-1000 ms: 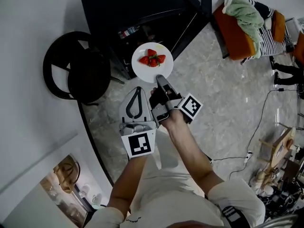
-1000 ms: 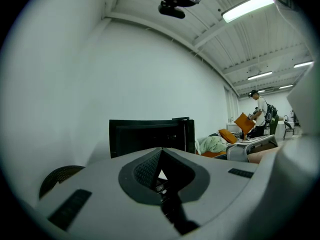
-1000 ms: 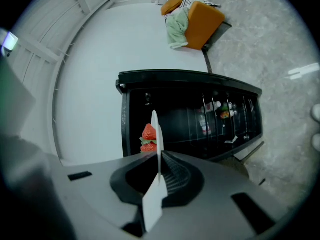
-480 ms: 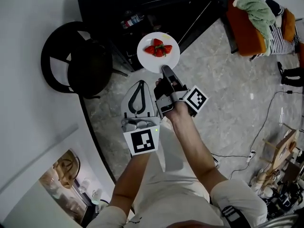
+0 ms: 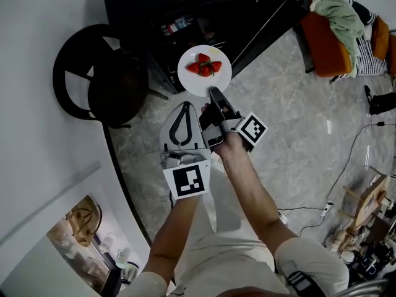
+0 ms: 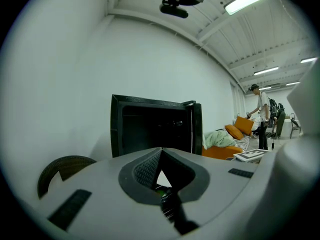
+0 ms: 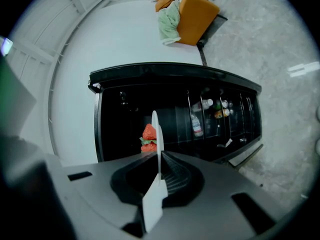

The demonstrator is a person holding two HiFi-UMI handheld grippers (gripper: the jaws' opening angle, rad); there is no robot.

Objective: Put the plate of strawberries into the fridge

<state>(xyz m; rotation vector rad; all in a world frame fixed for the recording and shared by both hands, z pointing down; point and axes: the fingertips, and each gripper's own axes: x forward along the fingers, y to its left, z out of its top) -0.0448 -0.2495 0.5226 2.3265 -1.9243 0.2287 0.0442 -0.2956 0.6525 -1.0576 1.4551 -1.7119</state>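
A white plate (image 5: 197, 82) with strawberries (image 5: 205, 65) hangs level just in front of the open black fridge (image 5: 185, 8). My right gripper (image 5: 213, 94) is shut on the plate's near rim. In the right gripper view the plate (image 7: 155, 126) shows edge-on between the jaws of the right gripper (image 7: 159, 170), with the strawberries (image 7: 149, 135) behind it and the dark fridge interior (image 7: 125, 119) beyond. My left gripper (image 5: 181, 107) is just left of the right one, shut and holding nothing. In the left gripper view the left gripper (image 6: 161, 151) points at the fridge (image 6: 150, 126).
A black round chair (image 5: 99, 82) stands left of the fridge against the white wall. The fridge door (image 7: 225, 119) holds bottles in its shelves. An orange sofa (image 5: 328, 42) with a green cloth is at the upper right. A person (image 6: 261, 115) stands far off.
The right gripper has carried the plate slightly nearer the open fridge. The left gripper has kept beside it, still shut.
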